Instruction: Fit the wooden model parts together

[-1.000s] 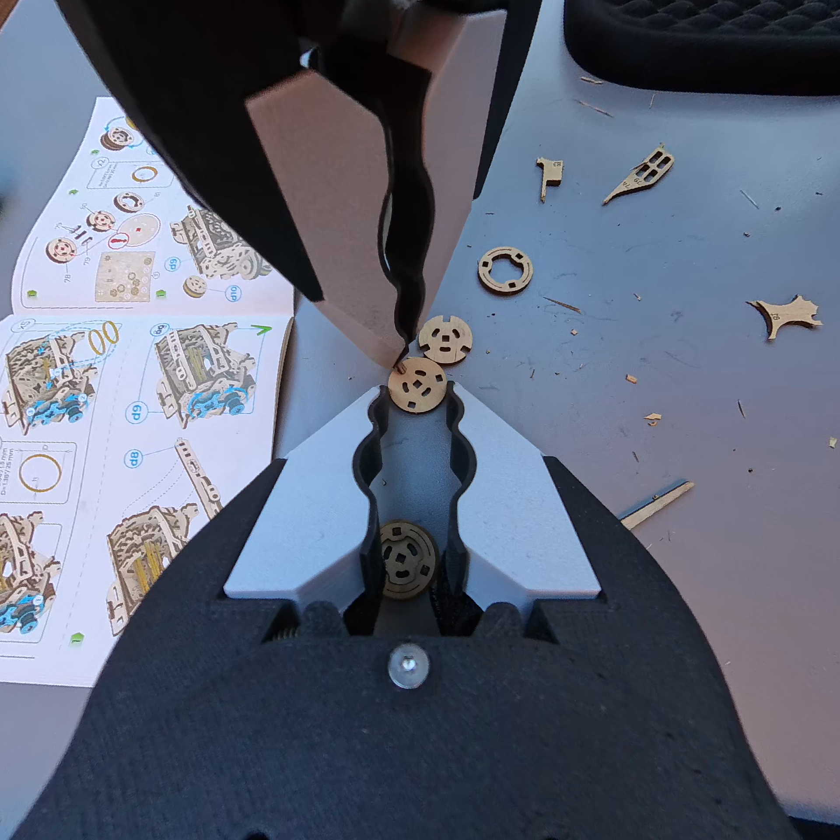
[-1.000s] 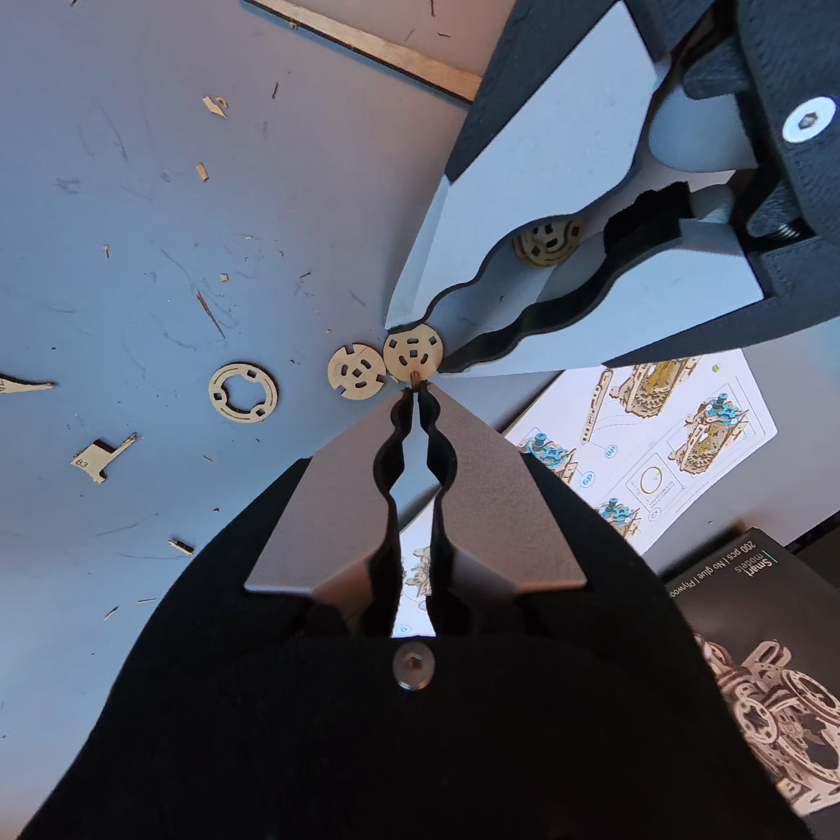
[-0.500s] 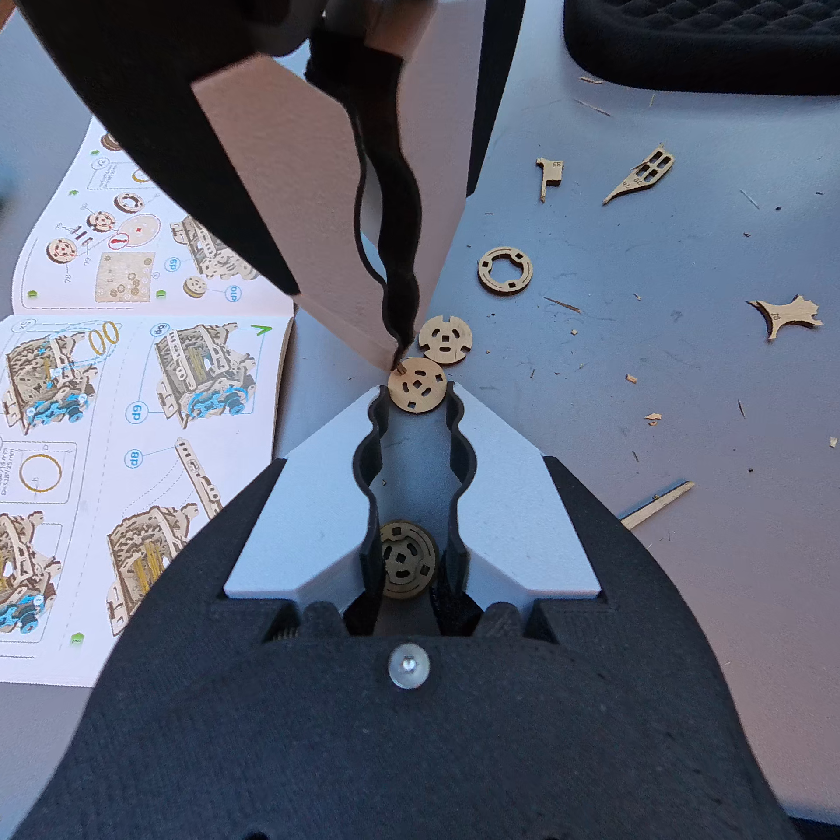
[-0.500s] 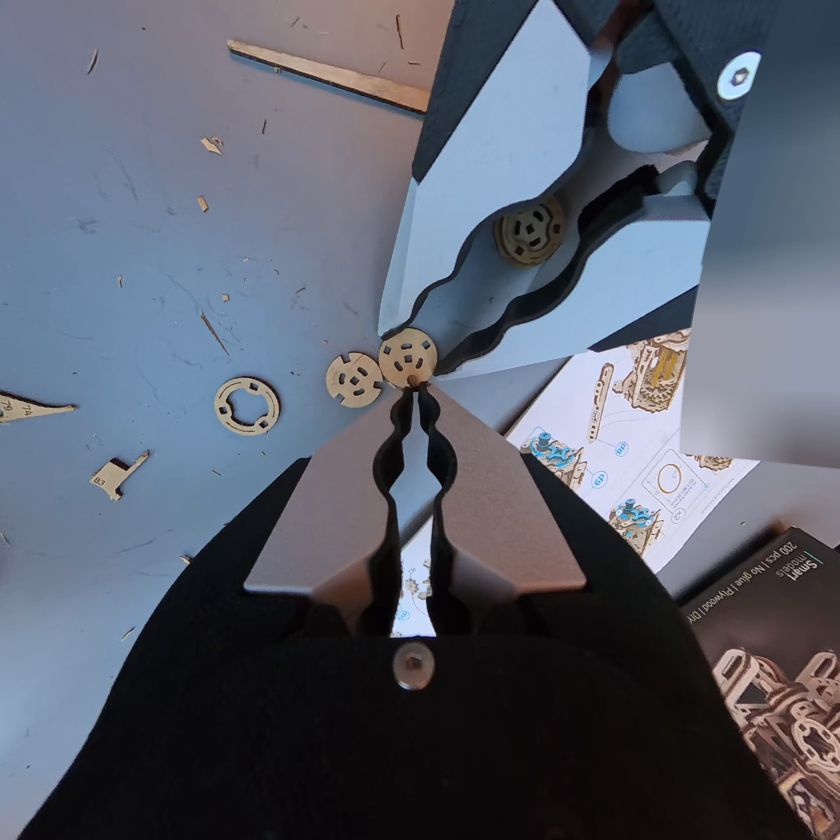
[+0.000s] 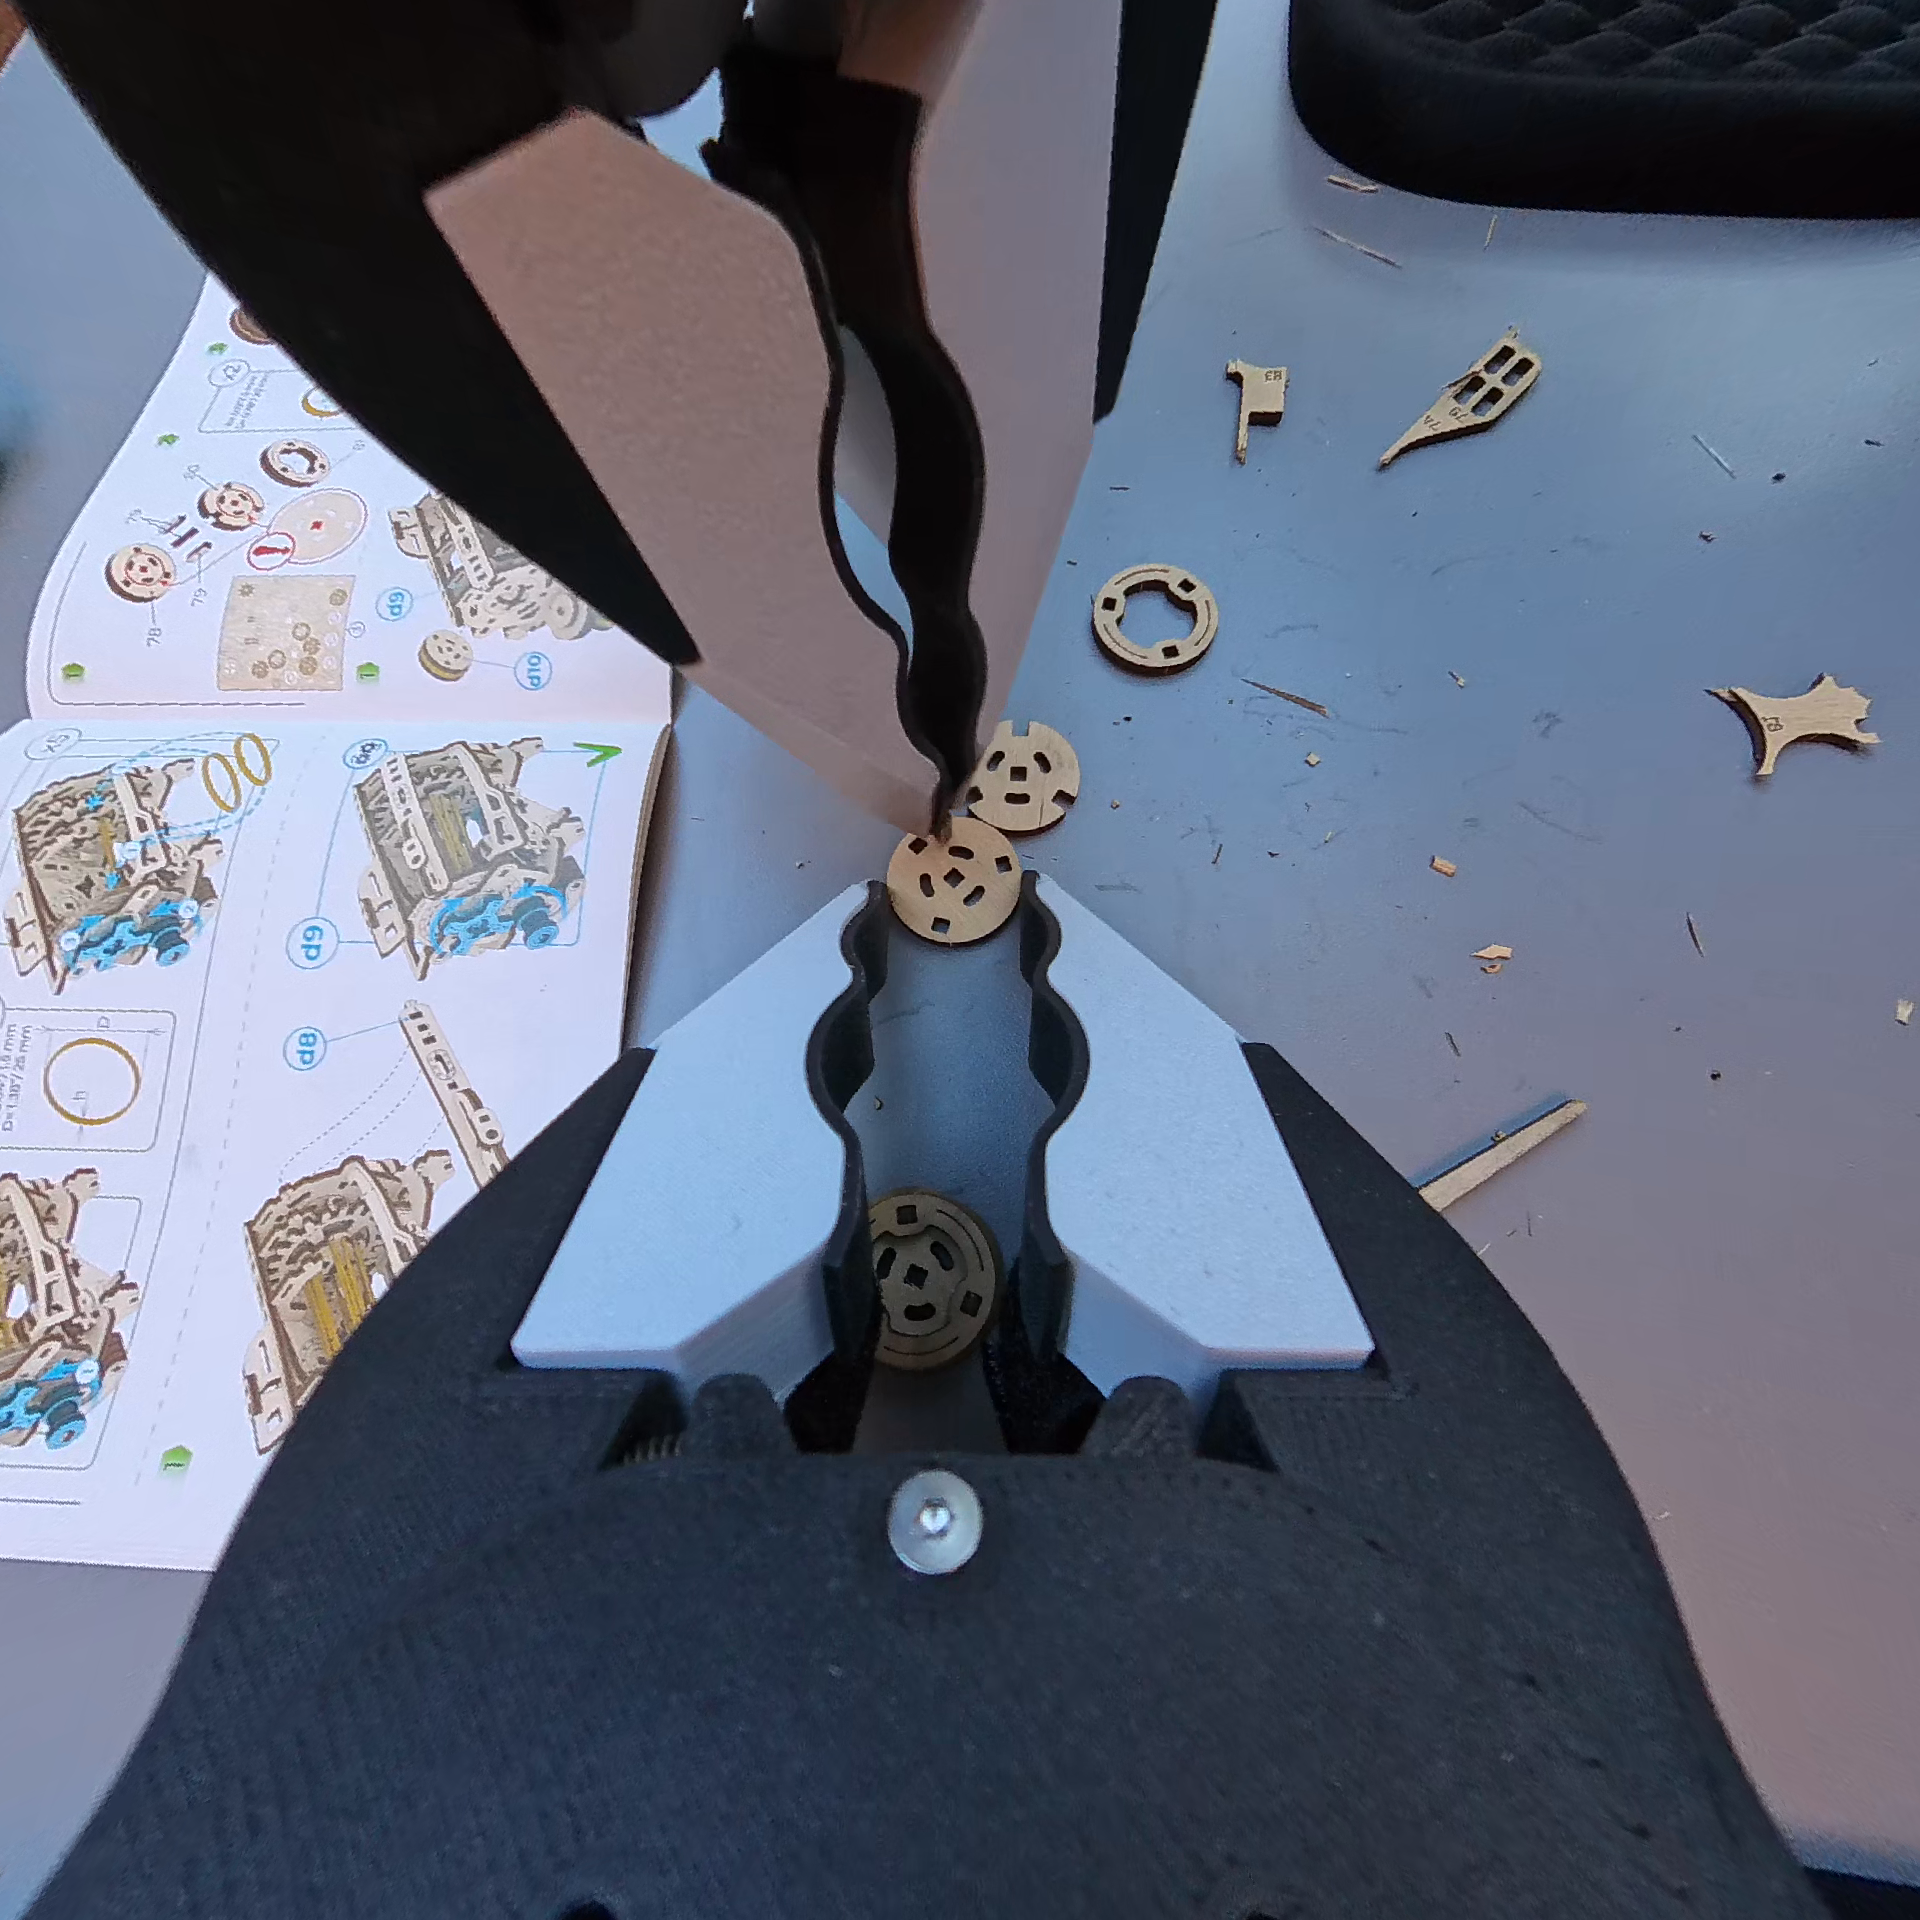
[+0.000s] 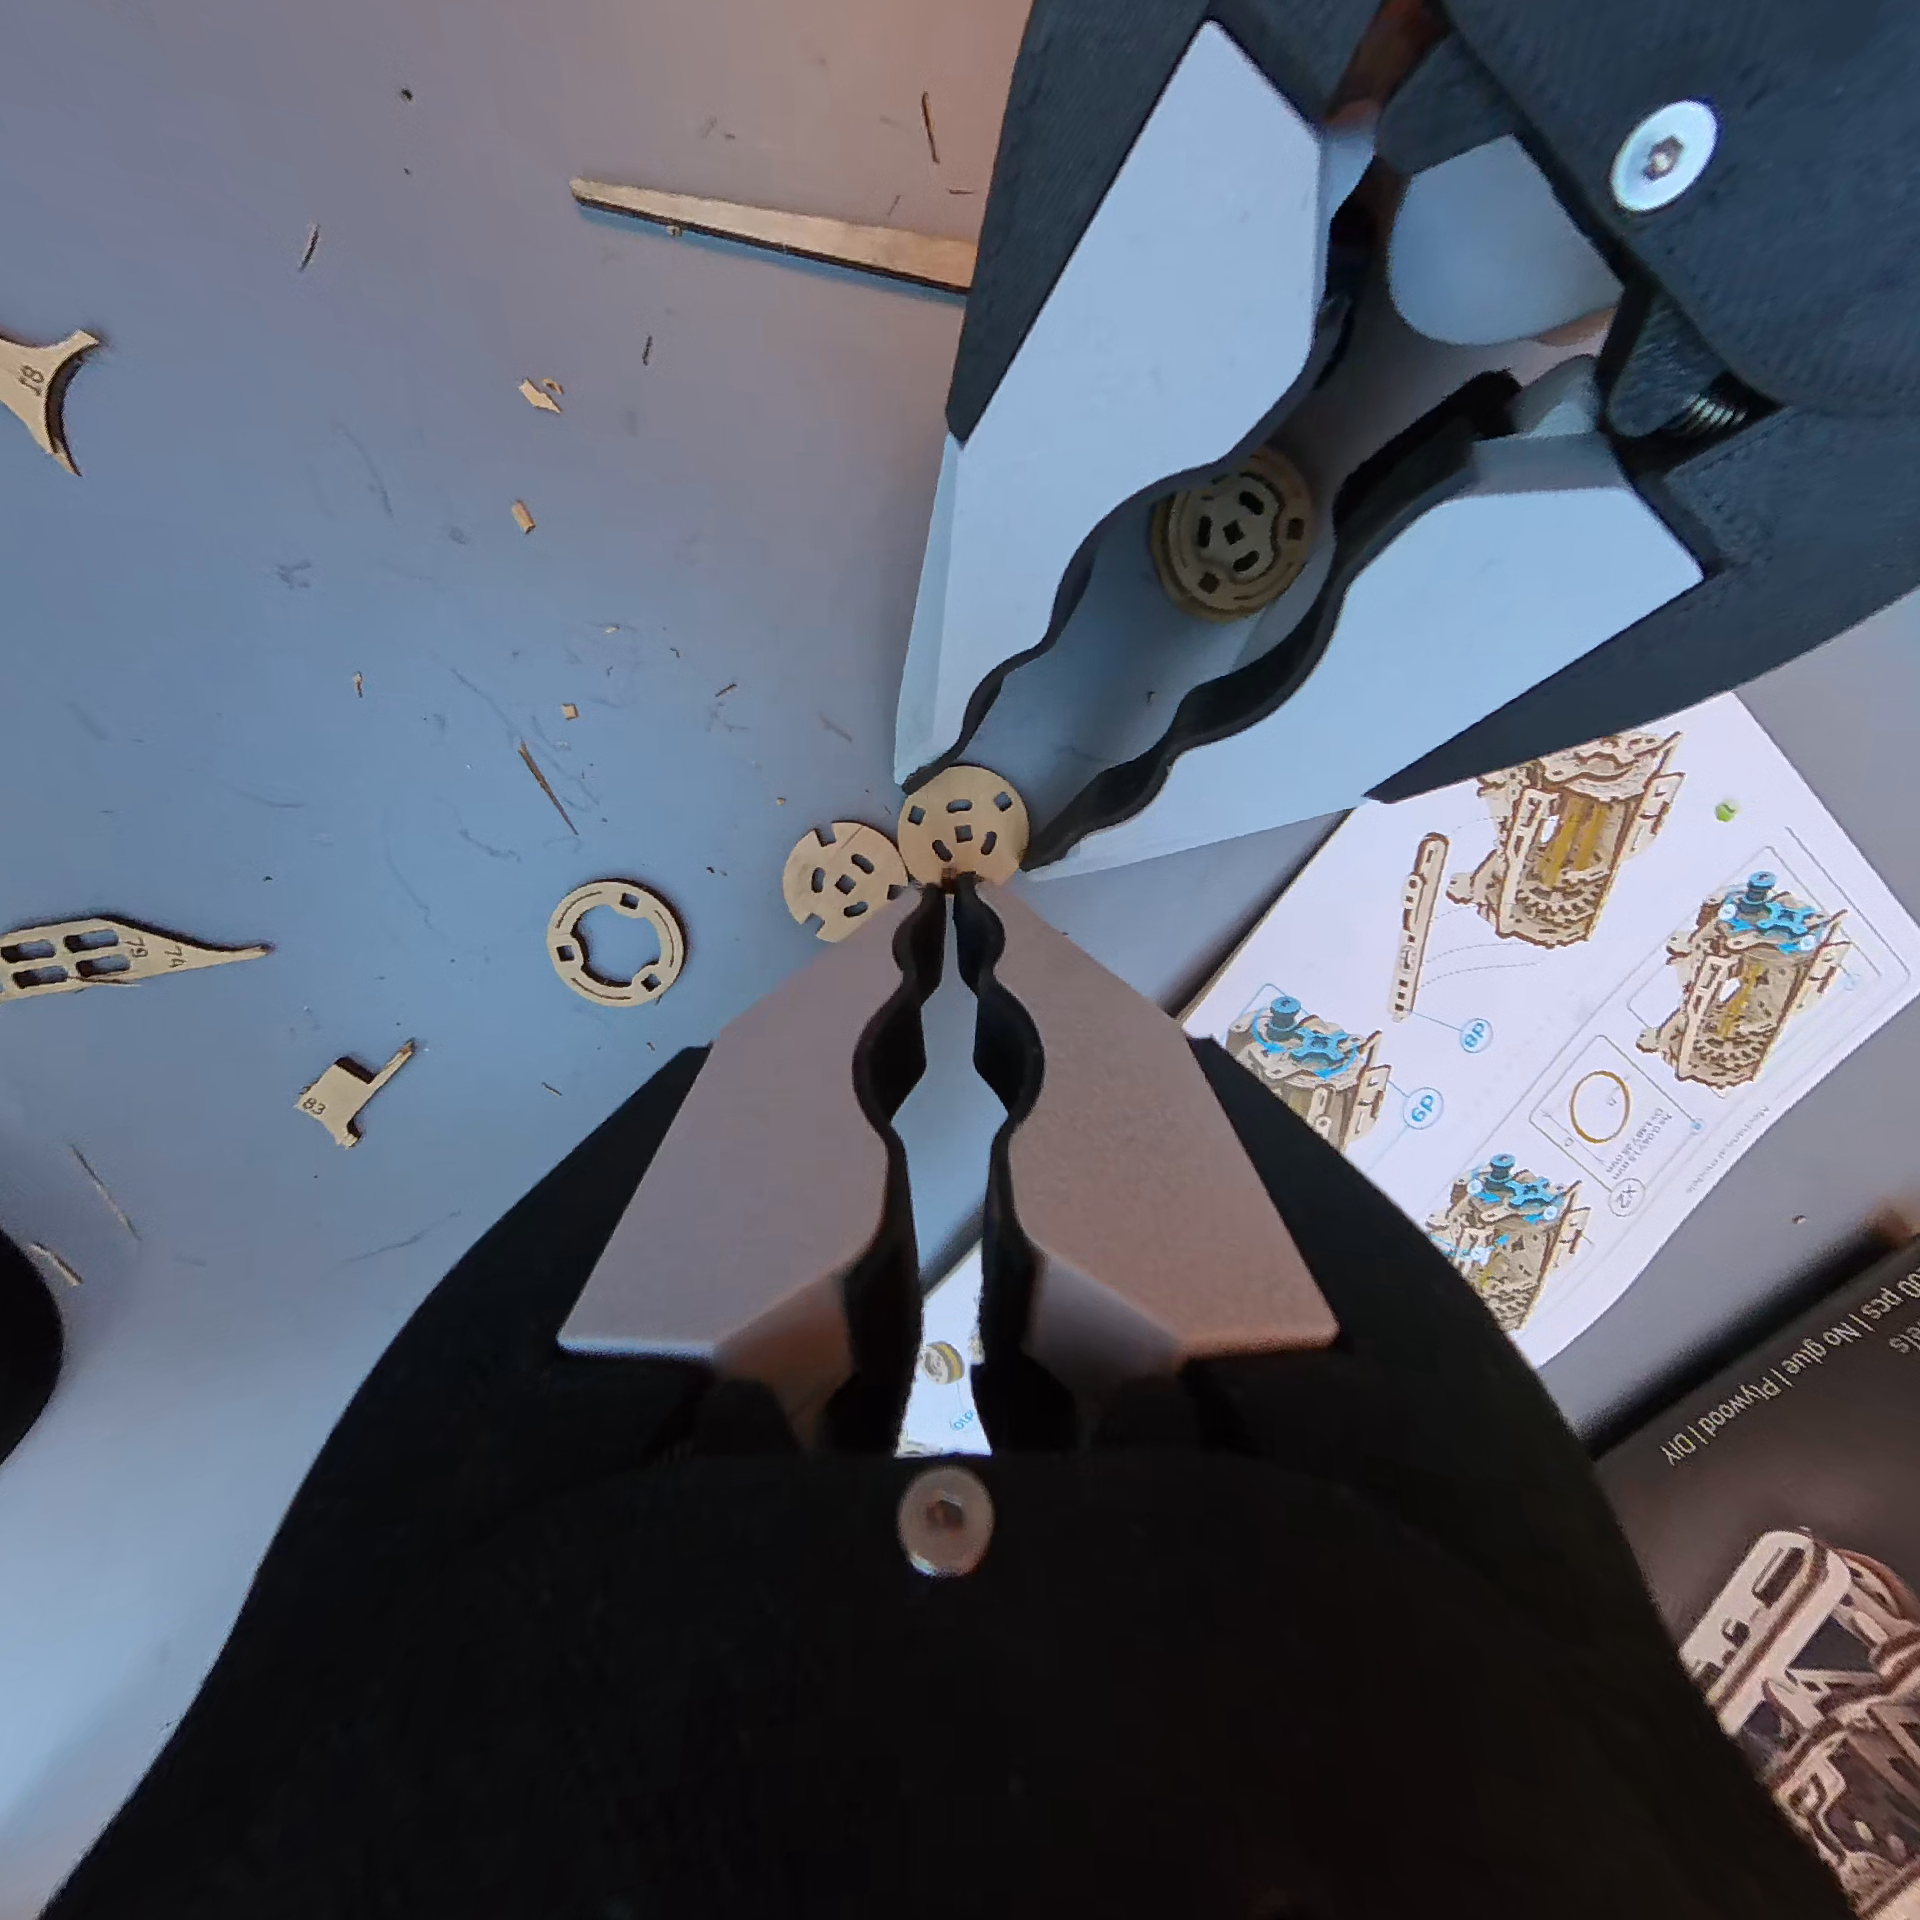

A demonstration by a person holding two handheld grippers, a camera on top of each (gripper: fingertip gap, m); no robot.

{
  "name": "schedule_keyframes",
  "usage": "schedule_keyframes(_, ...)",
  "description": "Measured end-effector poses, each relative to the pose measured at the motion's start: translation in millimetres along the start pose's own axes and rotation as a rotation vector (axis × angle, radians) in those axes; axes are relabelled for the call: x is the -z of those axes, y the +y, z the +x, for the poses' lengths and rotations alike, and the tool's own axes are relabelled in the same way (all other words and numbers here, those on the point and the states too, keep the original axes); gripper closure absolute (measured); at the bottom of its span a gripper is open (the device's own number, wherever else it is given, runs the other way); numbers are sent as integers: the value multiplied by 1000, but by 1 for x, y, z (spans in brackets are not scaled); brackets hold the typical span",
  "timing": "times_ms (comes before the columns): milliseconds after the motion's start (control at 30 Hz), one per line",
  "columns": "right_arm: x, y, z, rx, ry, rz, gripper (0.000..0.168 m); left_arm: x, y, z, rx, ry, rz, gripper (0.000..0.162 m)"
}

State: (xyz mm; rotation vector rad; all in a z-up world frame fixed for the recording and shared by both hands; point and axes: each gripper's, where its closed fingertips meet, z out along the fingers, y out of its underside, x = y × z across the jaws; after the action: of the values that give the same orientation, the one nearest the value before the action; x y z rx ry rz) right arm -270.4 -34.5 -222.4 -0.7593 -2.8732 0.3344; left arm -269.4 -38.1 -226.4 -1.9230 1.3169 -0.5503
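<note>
My left gripper is shut on a round slotted wooden disc, gripping it by its rim just above the table. My right gripper is shut, its tips pinching what looks like a tiny wooden pin at the disc's near rim. In the left wrist view the right gripper comes down from above onto the disc's far edge. A second, notched disc lies touching the held one. A wooden ring lies beyond. A thicker stacked disc lies on the table between my left fingers' bases.
An open instruction booklet lies left of the discs, and a dark product box is beside it. Small wooden offcuts and a thin strip are scattered to the right. A black padded object sits at the far right. Both grippers' tips are close together, under 4 cm apart. The black padded object is about equally far from each gripper, around 25 cm.
The right gripper has swung and tilted a little about its tips, which stay at the disc's rim. The left gripper and the held disc have not moved.
</note>
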Motion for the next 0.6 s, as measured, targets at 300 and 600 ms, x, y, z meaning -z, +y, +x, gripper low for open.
schedule_keyframes(300,0,2,3,28,38,-21,167,0,0,0,0,-1,0,138)
schedule_keyframes(600,0,3,5,51,48,-32,167,0,0,0,0,-1,0,138)
